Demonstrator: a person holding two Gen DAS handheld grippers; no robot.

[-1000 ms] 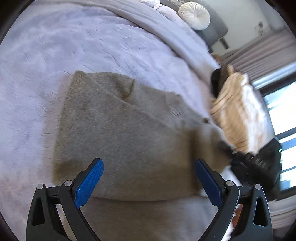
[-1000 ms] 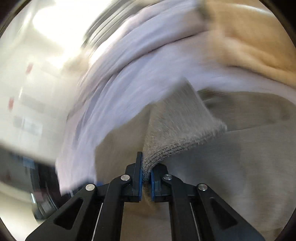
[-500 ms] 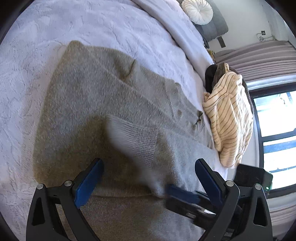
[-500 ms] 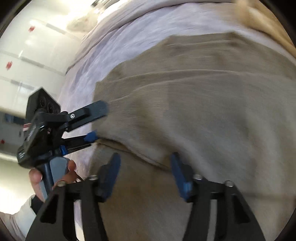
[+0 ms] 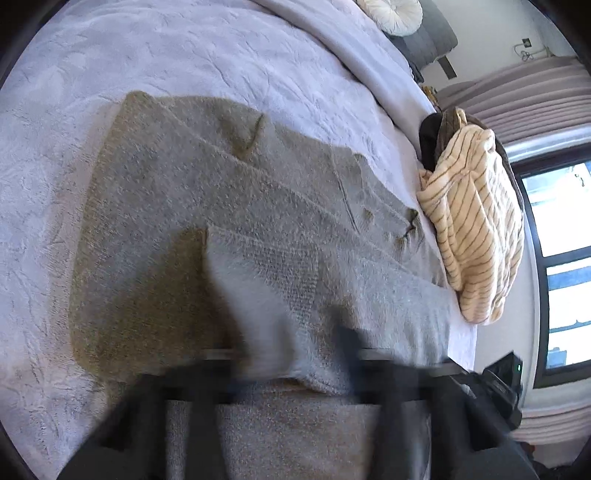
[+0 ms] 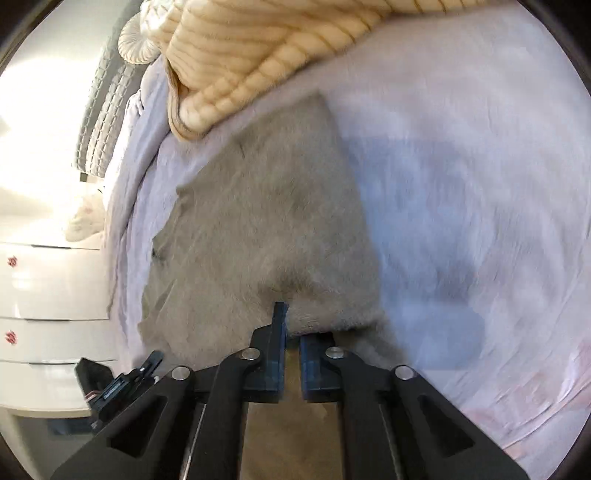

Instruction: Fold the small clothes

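**Both tongs closing on the sweater's near hem for the next fold**

Right gripper [image 6: 291,354]: jaws nearly together, have just been closing. The near edge of the grey sweater [image 6: 266,236] sits bunched between the blue pads [image 6: 279,332]. Looks like a pinch on the hem; pads appear to press the cloth, thin gap only.

Left gripper [image 5: 295,373]: blurred in its own view. Jaws have just been closing fast, dark smears converging at the near centre over the sweater [image 5: 221,206] edge. Reads as together; whether cloth is actually caught between them I can't tell from the blur.

Why held this way, my read: two grips along the near hem so the bottom can be lifted and carried toward the far end for a fold. The sleeve [image 5: 288,269] is already laid across the body, ribbed cuff toward the left, so the sides look done.

Sweater: fuzzy grey-beige knit, soft, limp, roughly rectangular, lying flat in the middle of the bed. Will drape and sag between grip points.

Bedspread [image 5: 221,55]: pale lilac, plush, crinkled surface; some friction against the knit, likely.

Far right: cream garment with thin brown stripes [image 5: 476,229], ribbed, heaped on something dark, just beside the sweater's far corner, apart from it. Probably waiting its turn.

Farthest: round pleated cushion [image 5: 391,14], window [image 5: 557,266].
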